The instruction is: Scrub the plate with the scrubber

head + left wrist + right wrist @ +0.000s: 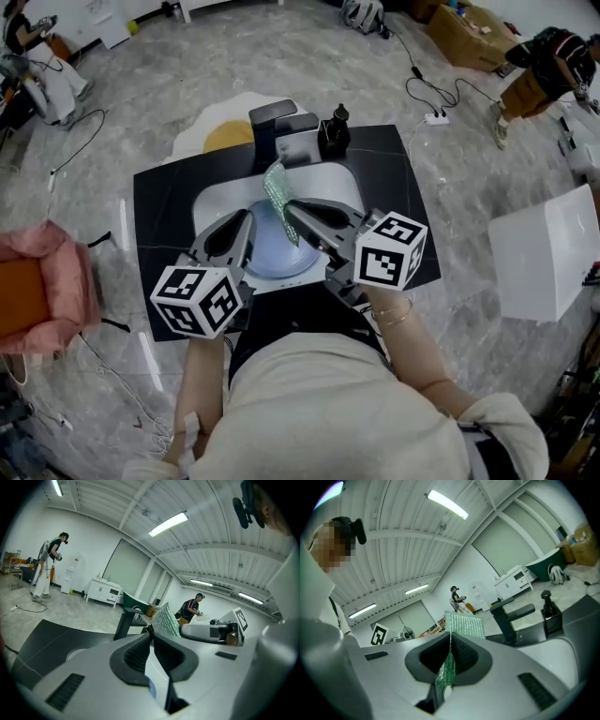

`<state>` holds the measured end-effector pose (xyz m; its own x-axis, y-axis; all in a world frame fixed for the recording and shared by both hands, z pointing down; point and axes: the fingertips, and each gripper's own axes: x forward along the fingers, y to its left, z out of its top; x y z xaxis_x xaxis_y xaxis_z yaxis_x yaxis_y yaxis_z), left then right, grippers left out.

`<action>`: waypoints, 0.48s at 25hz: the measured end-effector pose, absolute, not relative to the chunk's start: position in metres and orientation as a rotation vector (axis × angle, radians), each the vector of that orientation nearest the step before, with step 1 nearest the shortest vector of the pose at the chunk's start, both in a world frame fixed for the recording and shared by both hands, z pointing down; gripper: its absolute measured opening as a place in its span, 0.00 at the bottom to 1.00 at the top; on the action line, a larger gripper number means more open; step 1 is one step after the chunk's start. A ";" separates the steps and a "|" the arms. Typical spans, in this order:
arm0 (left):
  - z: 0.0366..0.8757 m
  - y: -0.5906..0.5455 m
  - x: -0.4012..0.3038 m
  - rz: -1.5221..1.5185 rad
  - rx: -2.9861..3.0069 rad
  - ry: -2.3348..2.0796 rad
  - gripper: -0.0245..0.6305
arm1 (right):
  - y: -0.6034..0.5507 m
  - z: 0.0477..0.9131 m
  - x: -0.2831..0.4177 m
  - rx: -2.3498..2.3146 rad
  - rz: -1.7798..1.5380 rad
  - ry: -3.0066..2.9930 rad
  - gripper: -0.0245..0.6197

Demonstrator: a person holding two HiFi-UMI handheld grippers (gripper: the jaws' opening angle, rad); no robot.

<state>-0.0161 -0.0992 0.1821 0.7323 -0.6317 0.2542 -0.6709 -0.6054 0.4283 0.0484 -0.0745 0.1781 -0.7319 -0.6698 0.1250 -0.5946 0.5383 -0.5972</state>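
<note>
A pale blue plate (273,251) is held above the white sink (212,201). My left gripper (248,218) is shut on the plate's left rim, and in the left gripper view a thin white-and-blue edge (155,670) runs between the closed jaws of the left gripper (152,634). A green mesh scrubber (276,191) stands upright over the plate, with my right gripper (287,208) shut on its lower end. The right gripper view shows the scrubber (464,626) rising out of the pinched jaws of the right gripper (450,636). From the left gripper view the scrubber (165,620) sits just beyond the jaw tips.
A black faucet (273,123) and a black soap dispenser (335,132) stand behind the sink on the dark counter (159,202). A yellow pad (228,137) lies behind the faucet. A pink chair (42,291) is at the left, a white box (548,249) at the right. People stand far off.
</note>
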 end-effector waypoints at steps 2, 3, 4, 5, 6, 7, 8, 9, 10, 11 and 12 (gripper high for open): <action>0.184 -0.093 -0.012 0.102 2.429 -0.967 0.10 | -0.069 0.177 0.050 -1.088 -0.961 2.644 0.07; 0.184 -0.091 -0.011 0.094 2.430 -0.962 0.10 | -0.066 0.176 0.051 -1.088 -0.960 2.641 0.07; 0.183 -0.089 -0.011 0.086 2.431 -0.961 0.10 | -0.064 0.175 0.051 -1.091 -0.959 2.639 0.07; 0.182 -0.088 -0.011 0.080 2.431 -0.964 0.10 | -0.062 0.174 0.052 -1.096 -0.958 2.636 0.07; 0.182 -0.087 -0.011 0.080 2.431 -0.970 0.10 | -0.060 0.174 0.053 -1.100 -0.957 2.635 0.07; 0.183 -0.085 -0.012 0.085 2.431 -0.976 0.10 | -0.058 0.174 0.053 -1.103 -0.958 2.633 0.07; 0.185 -0.083 -0.013 0.091 2.429 -0.982 0.10 | -0.055 0.175 0.053 -1.105 -0.960 2.632 0.07; 0.187 -0.081 -0.014 0.097 2.427 -0.987 0.10 | -0.053 0.177 0.052 -1.108 -0.964 2.630 0.07; 0.189 -0.078 -0.014 0.103 2.426 -0.990 0.10 | -0.049 0.179 0.053 -1.111 -0.969 2.626 0.07; 0.192 -0.075 -0.015 0.112 2.426 -0.989 0.10 | -0.046 0.181 0.053 -1.114 -0.975 2.620 0.07; 0.195 -0.073 -0.015 0.125 2.425 -0.985 0.10 | -0.044 0.183 0.054 -1.117 -0.982 2.614 0.07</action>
<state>-0.0146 -0.0725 0.1945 0.7319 -0.6259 0.2695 -0.6733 -0.6032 0.4276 0.0543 -0.0435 0.1826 -0.7164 -0.6864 0.1249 -0.5988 0.5130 -0.6150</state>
